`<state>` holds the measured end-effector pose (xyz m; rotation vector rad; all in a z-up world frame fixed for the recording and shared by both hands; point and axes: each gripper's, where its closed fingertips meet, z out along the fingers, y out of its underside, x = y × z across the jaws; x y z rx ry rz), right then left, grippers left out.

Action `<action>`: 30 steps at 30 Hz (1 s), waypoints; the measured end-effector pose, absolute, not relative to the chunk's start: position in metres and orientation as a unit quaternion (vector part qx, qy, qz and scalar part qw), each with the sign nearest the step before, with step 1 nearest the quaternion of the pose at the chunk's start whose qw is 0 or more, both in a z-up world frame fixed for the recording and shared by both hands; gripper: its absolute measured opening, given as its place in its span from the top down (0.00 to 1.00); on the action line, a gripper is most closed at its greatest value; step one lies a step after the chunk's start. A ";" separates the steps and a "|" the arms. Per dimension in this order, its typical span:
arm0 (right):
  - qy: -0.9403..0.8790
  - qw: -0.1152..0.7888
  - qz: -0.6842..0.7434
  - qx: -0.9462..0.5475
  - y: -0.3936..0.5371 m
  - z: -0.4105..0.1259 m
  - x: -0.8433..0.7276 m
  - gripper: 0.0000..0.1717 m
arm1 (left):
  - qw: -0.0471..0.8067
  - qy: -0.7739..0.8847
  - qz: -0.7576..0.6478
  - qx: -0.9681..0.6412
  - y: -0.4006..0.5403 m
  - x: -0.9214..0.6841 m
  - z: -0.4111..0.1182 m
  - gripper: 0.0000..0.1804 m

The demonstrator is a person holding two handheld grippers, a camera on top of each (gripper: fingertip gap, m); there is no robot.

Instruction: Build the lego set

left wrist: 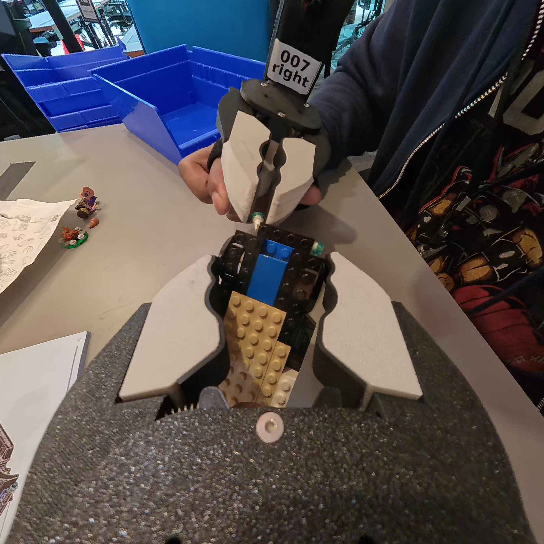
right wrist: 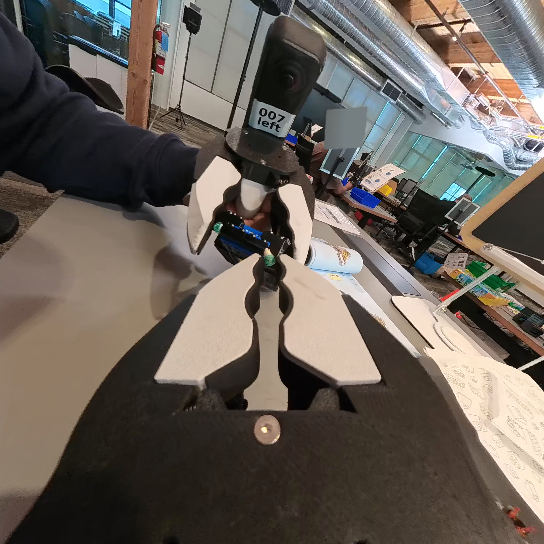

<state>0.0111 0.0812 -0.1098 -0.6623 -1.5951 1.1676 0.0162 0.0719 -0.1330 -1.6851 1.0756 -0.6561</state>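
At the centre of the left wrist view, the left gripper (left wrist: 269,265) clamps a brick model (left wrist: 265,294) of black, blue and tan bricks. From the upper centre, the right gripper (left wrist: 259,219), hand-held and angled down, pinches a small green-capped peg (left wrist: 256,218) against the model's far edge.

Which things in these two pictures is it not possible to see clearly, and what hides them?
- Brick model, left view: its near end is hidden behind the gripper body; its underside does not show.
- Booklet, left view: cut off by the picture edge.
- Small figures, left view: too small to identify.
- Table, right view: motion blur.
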 end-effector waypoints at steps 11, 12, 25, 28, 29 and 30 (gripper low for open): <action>-0.662 0.484 0.504 -0.271 0.079 -0.112 0.013 0.96 | 0.492 0.450 -0.276 -0.693 0.070 0.018 -0.134 0.62; -0.663 0.482 0.505 -0.271 0.078 -0.112 0.014 0.96 | 0.491 0.450 -0.277 -0.693 0.070 0.019 -0.135 0.62; -0.668 0.463 0.519 -0.263 0.075 -0.115 0.016 0.96 | 0.484 0.458 -0.282 -0.690 0.067 0.021 -0.136 0.62; -0.668 0.462 0.521 -0.262 0.074 -0.115 0.016 0.96 | 0.484 0.458 -0.282 -0.690 0.066 0.021 -0.137 0.62; -0.668 0.461 0.522 -0.261 0.074 -0.115 0.017 0.96 | 0.484 0.458 -0.283 -0.690 0.066 0.021 -0.137 0.62; -0.668 0.461 0.523 -0.260 0.074 -0.115 0.017 0.96 | 0.483 0.459 -0.283 -0.690 0.066 0.021 -0.137 0.62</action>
